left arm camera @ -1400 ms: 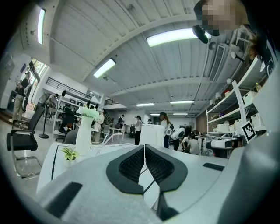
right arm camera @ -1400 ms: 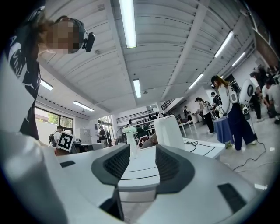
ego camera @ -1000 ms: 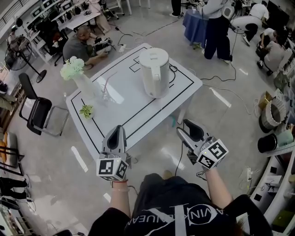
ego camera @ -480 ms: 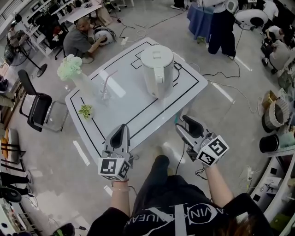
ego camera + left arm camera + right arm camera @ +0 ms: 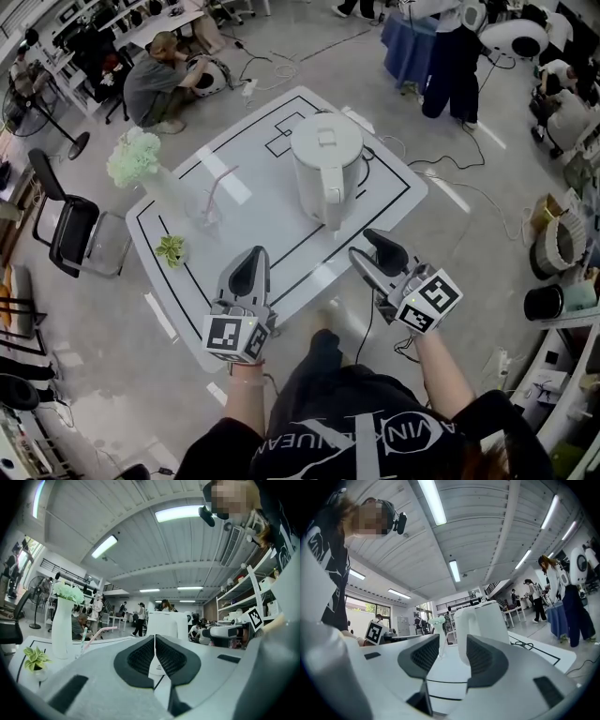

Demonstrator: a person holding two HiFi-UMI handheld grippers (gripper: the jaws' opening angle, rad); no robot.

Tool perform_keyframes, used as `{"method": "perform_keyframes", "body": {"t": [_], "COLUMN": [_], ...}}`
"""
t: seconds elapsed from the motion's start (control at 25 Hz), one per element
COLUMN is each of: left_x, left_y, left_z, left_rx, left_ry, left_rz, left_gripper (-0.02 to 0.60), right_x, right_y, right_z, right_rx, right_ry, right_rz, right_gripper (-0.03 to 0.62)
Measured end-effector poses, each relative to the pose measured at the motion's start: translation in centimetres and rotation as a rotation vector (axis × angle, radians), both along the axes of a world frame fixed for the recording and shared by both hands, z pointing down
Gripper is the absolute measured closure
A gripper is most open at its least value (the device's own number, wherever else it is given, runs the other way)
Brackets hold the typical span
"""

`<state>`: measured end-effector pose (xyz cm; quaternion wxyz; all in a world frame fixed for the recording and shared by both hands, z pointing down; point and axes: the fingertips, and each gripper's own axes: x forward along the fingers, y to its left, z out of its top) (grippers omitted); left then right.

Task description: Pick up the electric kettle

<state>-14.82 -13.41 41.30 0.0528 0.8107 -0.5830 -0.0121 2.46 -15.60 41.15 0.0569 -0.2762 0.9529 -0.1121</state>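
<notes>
Two grippers hang short of the near edge of the white table (image 5: 246, 223), neither touching anything. Ahead and to the left of the left gripper (image 5: 251, 259) stand a white vase (image 5: 167, 190) of pale flowers, a small potted sprig (image 5: 172, 250) and a glass (image 5: 206, 214) with a pink straw. The left gripper's pads are pressed together with nothing between them. The electric kettle (image 5: 326, 167) stands upright on the table, ahead and to the right of the left gripper and well ahead of the right gripper (image 5: 372, 251), its handle (image 5: 463, 629) turned toward that gripper. The right gripper's jaws are spread, and the handle shows in the gap between them but far beyond their tips. The likely trouble is in the grasp. If the right jaws close only on the handle's edge, the tall body could twist or tip as it lifts. A cable (image 5: 392, 150) lies on the table beyond the right gripper, beside the kettle, and may drag if it is attached, which I cannot tell. As for writing, the gripper cubes carry only black-and-white square markers, the shirt's lettering reads upside down and incomplete, and a small label low on the kettle is too small to read.
</notes>
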Motion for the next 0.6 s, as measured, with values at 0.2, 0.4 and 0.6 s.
{"method": "perform_keyframes", "body": {"t": [0.2,0.4,0.6], "left_x": [-0.3,-0.2,-0.2], "left_y": [-2.6,-5.2,-7.4], "left_z": [0.3,0.4,0.5], "left_rx": [-0.007,-0.008,-0.008], "left_ry": [0.004,0.009,0.011], "left_rz": [0.010,0.030,0.053], "left_gripper": [0.568,0.568,0.568], "right_x": [-1.1,-2.2,-3.8], "right_y": [-2.6,-4.8,-6.3], "right_z": [-0.3,-0.7,-1.2], "right_rx": [0.005,0.007,0.012], "right_ry": [-0.001,-0.002,0.003], "right_rz": [-0.015,-0.032,-0.075], "right_gripper": [0.427,0.419,0.418]}}
